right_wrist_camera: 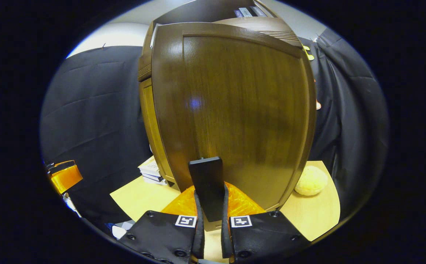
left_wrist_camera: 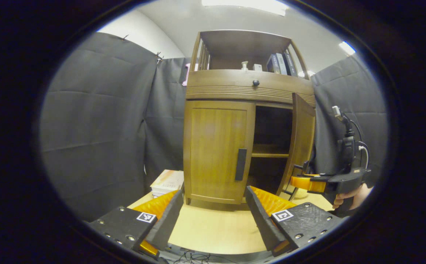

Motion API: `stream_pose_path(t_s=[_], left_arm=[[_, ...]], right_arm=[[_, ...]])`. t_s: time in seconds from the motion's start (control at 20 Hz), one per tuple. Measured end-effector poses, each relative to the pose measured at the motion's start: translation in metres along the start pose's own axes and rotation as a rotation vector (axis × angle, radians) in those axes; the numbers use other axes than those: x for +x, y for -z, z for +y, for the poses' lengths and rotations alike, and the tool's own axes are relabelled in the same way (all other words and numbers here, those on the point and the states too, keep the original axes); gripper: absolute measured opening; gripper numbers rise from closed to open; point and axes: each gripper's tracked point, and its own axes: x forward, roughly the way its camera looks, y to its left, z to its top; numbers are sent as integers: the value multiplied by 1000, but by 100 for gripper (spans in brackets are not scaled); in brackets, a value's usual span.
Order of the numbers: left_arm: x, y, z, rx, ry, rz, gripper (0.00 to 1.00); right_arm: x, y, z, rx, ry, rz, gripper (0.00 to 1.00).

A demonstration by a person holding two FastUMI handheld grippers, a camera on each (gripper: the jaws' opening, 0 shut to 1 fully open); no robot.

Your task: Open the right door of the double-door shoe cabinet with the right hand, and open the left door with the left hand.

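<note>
A: R gripper jaws clamped on right door handle, door swung out at tabletop back.

B: L gripper jaws wide, left door shut. Risk: handle slips if pull angles off.

A: what's the support?
B: light wooden table. shoe cabinet stands on it toward the back.
A: anything else on it?
B: stack of books just beside the cabinet's left side. round pale yellow lump near the right, can't identify.
</note>
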Motion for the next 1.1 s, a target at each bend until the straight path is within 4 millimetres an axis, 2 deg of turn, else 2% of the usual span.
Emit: stream_pose_path(t_s=[0.15, 0.3, 0.55, 0.75, 0.85, 1.1], left_arm=[[-1, 1, -3, -8, 3, 8, 100], [-1, -1, -6, -8, 5, -9, 100], [0, -2, -12, 4, 43, -7, 100], [13, -17, -10, 22, 75, -9, 100], [11, -8, -16, 18, 83, -13, 100], [37, 3, -20, 32, 97, -6, 100]], right_arm=[[-11, -16, -3, 13, -16, -2, 20], [-15, -23, -10, 29, -22, -23, 20], [-26, -17, -19, 56, -18, -59, 19], [-30, -18, -32, 72, 21, -73, 18], [-34, -18, -37, 88, 28, -76, 18], [-43, -17, -51, 86, 34, -84, 18]])
